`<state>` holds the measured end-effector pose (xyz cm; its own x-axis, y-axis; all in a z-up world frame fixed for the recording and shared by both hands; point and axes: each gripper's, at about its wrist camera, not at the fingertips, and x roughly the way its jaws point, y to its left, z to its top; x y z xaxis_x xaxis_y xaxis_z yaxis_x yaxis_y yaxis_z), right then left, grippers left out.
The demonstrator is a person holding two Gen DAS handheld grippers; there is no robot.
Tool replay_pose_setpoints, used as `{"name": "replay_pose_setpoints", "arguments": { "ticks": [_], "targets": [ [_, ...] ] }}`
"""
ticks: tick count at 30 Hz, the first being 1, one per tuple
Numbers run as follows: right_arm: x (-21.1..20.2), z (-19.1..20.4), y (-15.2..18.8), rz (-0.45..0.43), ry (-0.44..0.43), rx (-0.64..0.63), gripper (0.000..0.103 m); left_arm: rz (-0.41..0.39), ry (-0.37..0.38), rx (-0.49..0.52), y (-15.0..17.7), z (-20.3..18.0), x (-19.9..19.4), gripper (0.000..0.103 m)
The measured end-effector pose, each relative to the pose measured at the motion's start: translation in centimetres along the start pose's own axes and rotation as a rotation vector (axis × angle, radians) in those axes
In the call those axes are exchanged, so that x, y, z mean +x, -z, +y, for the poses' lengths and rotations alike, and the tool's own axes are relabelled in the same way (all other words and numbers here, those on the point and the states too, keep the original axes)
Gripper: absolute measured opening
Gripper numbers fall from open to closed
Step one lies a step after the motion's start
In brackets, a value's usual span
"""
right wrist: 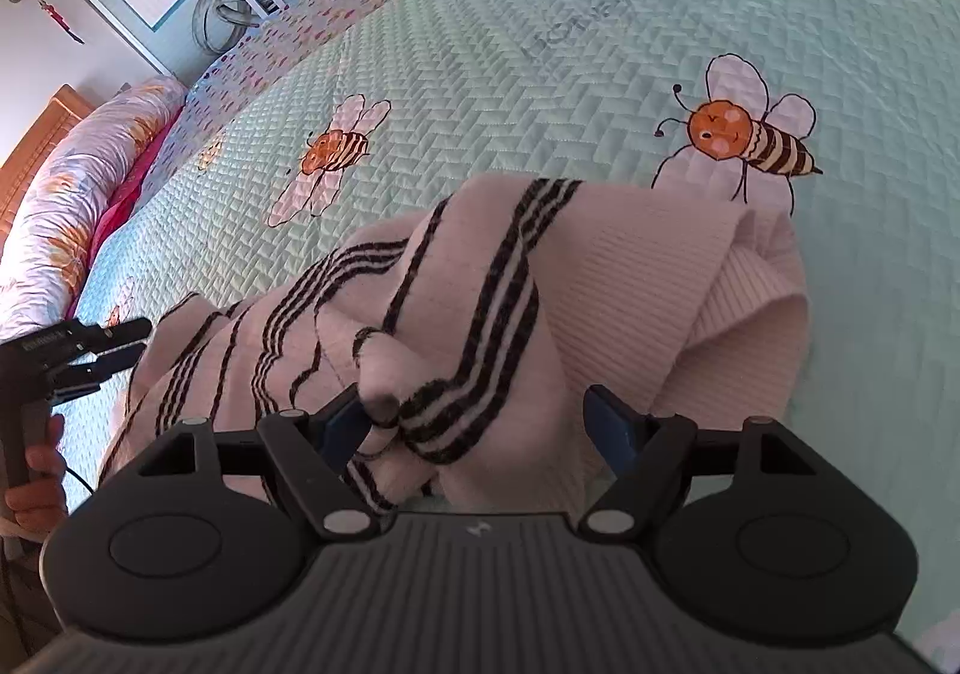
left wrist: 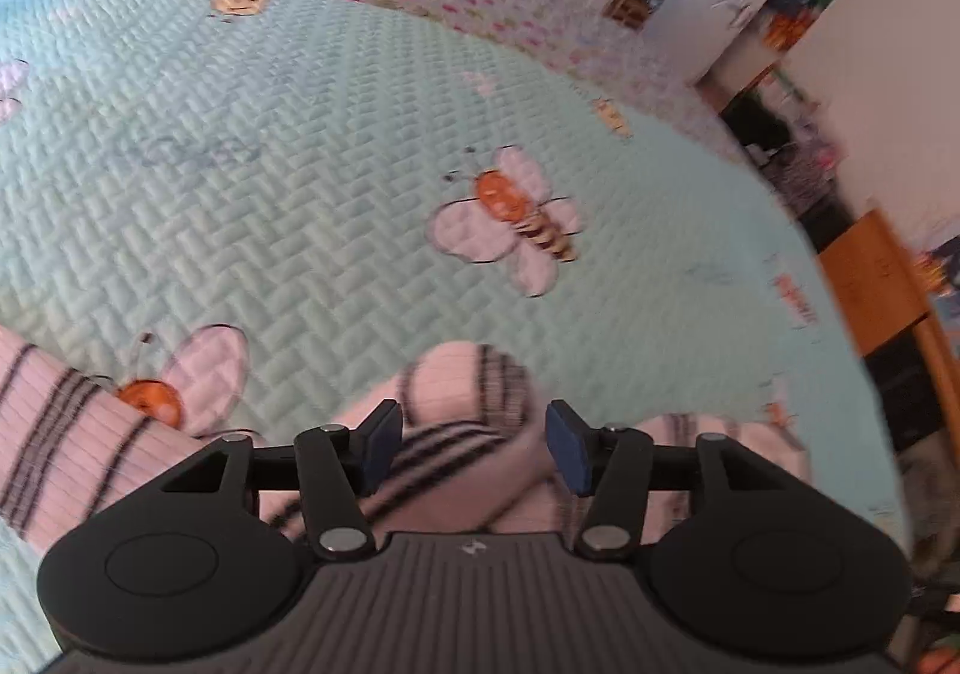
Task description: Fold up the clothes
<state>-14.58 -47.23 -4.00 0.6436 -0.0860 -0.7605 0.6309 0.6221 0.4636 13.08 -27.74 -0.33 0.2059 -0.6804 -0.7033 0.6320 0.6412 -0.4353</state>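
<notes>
A pale pink knit sweater (right wrist: pixel 600 290) with black stripes lies crumpled on a mint quilted bedspread (right wrist: pixel 510 74) printed with bees. In the right wrist view my right gripper (right wrist: pixel 474 422) is open, its blue pads on either side of a bunched striped fold, not clamped. My left gripper (right wrist: pixel 114 350) shows at the left edge, at the sweater's left end. In the left wrist view my left gripper (left wrist: pixel 474 443) is open, with a striped fold of the sweater (left wrist: pixel 462 392) between its pads. A striped sleeve (left wrist: pixel 66 434) runs to the left.
The bedspread (left wrist: pixel 300 164) extends far ahead in both views. A floral duvet (right wrist: pixel 78 176) and a red cloth lie along the bed's left side by a wooden headboard (right wrist: pixel 36 146). Shelves and a wooden stand (left wrist: pixel 870 278) are past the bed's right edge.
</notes>
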Motion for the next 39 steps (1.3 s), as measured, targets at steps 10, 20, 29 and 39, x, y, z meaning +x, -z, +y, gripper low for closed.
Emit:
{"name": "replay_pose_setpoints", "arguments": {
  "ticks": [10,20,29,39],
  "targets": [
    [-0.8,-0.3,0.1,-0.028,-0.008,-0.014,0.078,0.152,-0.254,0.215,2.7,-3.0,5.0,0.049],
    [0.7,2.1,-0.8,-0.138,0.066,-0.204,0.078,0.046,-0.383,0.213,5.9,-6.8,3.0,0.01],
    [1.8,1.8,-3.0,-0.112,-0.055,-0.097,0.017,-0.125,-0.438,0.26,0.9,-13.4,-1.6,0.004],
    [-10.9,3.4,-10.2,-0.486,-0.142,-0.092,0.015,-0.351,-0.38,0.278,-6.6,-22.0,-8.4,0.004]
  ]
}}
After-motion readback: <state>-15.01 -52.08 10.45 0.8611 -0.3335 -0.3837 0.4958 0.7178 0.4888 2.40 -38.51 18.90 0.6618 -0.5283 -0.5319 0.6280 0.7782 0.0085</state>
